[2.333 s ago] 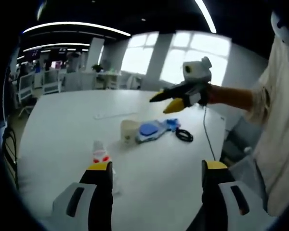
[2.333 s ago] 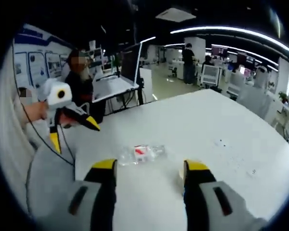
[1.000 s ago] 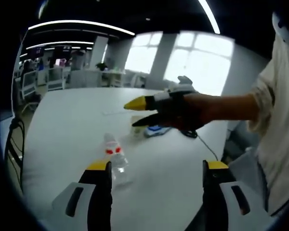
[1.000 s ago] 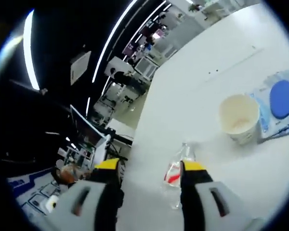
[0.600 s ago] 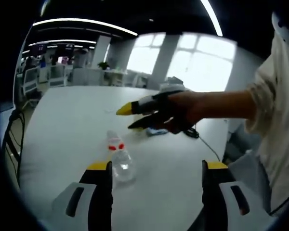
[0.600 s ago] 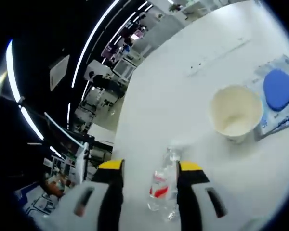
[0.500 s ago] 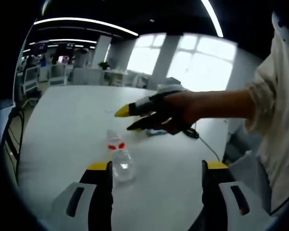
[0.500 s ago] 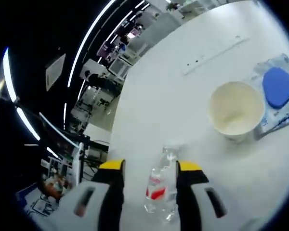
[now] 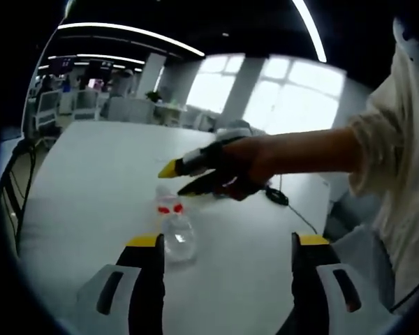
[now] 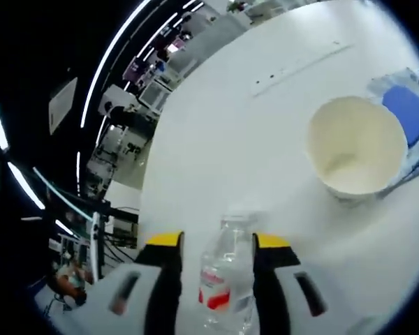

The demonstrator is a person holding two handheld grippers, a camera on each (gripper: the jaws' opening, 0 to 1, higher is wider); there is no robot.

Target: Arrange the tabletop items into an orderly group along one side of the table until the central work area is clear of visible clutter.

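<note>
A clear plastic bottle (image 9: 176, 234) with a red label stands upright on the white table (image 9: 91, 181). My left gripper (image 9: 227, 241) hangs open just in front of it, with the bottle by its left jaw. A hand brings my right gripper (image 9: 178, 179) in from the right, its yellow tips beside the bottle's top. In the right gripper view the bottle (image 10: 223, 279) stands between the two jaws of my right gripper (image 10: 218, 241), which is open; a thin gap shows on the left side. A cream paper cup (image 10: 356, 150) stands beyond it, empty.
A blue pad in a clear packet (image 10: 410, 105) lies right of the cup. A thin white strip (image 10: 300, 63) lies farther back on the table. A black cable coil (image 9: 276, 197) rests near the table's right edge. The person's sleeve (image 9: 398, 160) occupies the right side.
My right gripper has moved in on the bottle, which now stands deeper between its jaws and looks larger. The left gripper has barely moved.
</note>
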